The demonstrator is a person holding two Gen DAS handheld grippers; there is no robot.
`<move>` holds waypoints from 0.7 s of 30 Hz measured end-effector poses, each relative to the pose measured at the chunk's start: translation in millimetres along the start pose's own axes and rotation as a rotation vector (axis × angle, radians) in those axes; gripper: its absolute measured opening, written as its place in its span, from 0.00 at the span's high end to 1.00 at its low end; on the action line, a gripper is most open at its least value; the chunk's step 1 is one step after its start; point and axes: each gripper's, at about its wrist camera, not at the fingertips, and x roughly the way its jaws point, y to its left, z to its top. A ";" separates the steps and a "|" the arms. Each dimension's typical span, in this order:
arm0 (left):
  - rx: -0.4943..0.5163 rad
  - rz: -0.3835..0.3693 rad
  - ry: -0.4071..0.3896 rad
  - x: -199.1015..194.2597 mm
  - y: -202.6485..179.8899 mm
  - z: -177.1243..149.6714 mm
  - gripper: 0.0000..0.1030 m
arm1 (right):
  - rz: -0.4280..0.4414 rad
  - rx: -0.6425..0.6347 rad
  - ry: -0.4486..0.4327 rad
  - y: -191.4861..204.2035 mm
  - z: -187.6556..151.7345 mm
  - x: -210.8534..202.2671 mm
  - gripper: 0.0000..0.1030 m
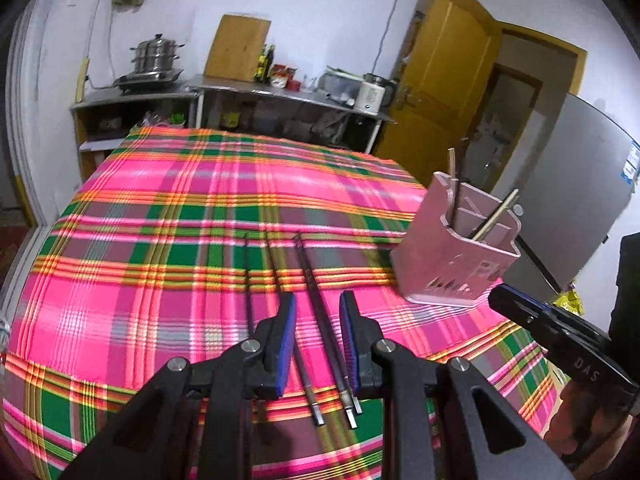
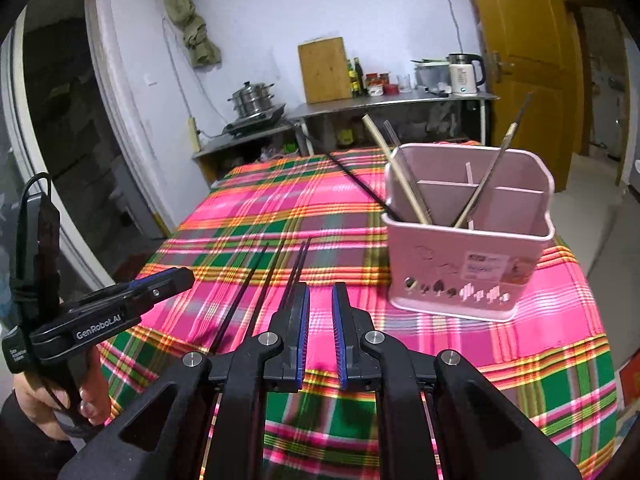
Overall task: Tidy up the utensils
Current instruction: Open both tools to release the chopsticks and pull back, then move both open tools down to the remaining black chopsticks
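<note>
Several dark chopsticks (image 1: 316, 312) lie side by side on the plaid tablecloth (image 1: 180, 220). My left gripper (image 1: 318, 300) is open and hovers just above them, its blue pads either side of a pair. A pink divided utensil holder (image 1: 456, 256) stands to the right with a few chopsticks upright in it. In the right wrist view my right gripper (image 2: 320, 292) is open and empty, low over the cloth, with the chopsticks (image 2: 256, 288) to its left and the holder (image 2: 468, 240) ahead right. The left gripper (image 2: 132, 300) shows there at left.
The round table drops off at its edges (image 2: 592, 320). Behind it stand metal counters with a steamer pot (image 1: 156, 54), cutting board (image 1: 238, 46) and kettle (image 2: 464, 72). A yellow door (image 1: 444, 60) and a fridge (image 1: 572, 208) are at the right.
</note>
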 end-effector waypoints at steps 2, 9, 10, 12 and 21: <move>-0.011 0.015 0.009 4.4 6.3 -3.4 0.78 | 0.005 -0.003 0.018 2.9 -2.4 9.1 0.89; -0.028 0.057 0.057 29.8 25.0 -5.0 0.78 | 0.028 -0.012 0.082 11.8 -7.9 42.2 0.89; -0.029 0.062 0.066 34.4 27.4 -5.2 0.78 | 0.033 -0.014 0.094 13.6 -8.3 48.5 0.89; -0.029 0.067 0.080 44.5 30.9 -4.7 0.78 | 0.039 -0.021 0.110 17.4 -9.0 59.7 0.89; -0.024 0.104 0.152 95.0 49.3 3.5 0.78 | 0.039 -0.032 0.197 27.0 -3.7 122.7 0.90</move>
